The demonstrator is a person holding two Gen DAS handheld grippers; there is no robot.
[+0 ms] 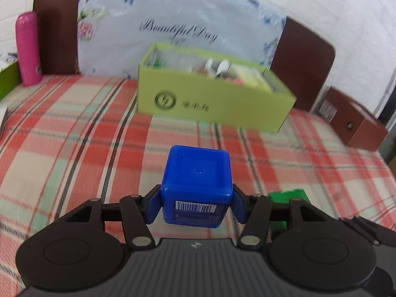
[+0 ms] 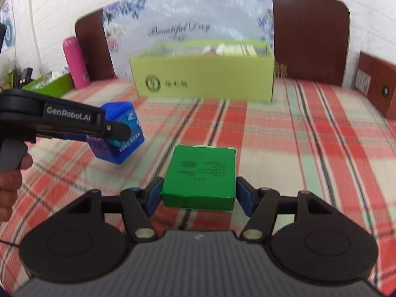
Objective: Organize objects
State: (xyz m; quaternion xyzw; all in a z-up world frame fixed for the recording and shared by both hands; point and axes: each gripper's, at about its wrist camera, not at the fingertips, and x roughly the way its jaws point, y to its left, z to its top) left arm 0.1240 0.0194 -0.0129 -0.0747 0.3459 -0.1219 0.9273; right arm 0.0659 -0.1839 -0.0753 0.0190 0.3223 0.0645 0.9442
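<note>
**Q:** What does each gripper hold here?

**A:** The left gripper (image 1: 196,206) is clamped on the blue jar (image 1: 196,185), its pads pressed to the jar's two sides just below the lid. The right gripper (image 2: 199,196) has its pads against the sides of the green box (image 2: 201,175); the right pad looks barely in contact, so that grip seems the weaker one. Both items sit low over the plaid cloth (image 1: 74,136), whether lifted or resting I cannot tell. The jar is left of the box.

**Q:** Where should they go?

**A:** Probably into the open tray (image 1: 212,104) at the far side, before the floral board (image 1: 183,24). It already holds small items toward its right end.

**Q:** What makes the carry go well?

**A:** Lift each item clear of the tray's near wall before moving far. Keep the box level, since it may pivot between the pads. Aim for the tray's emptier left part, and part the pads only once the item rests inside.
</note>
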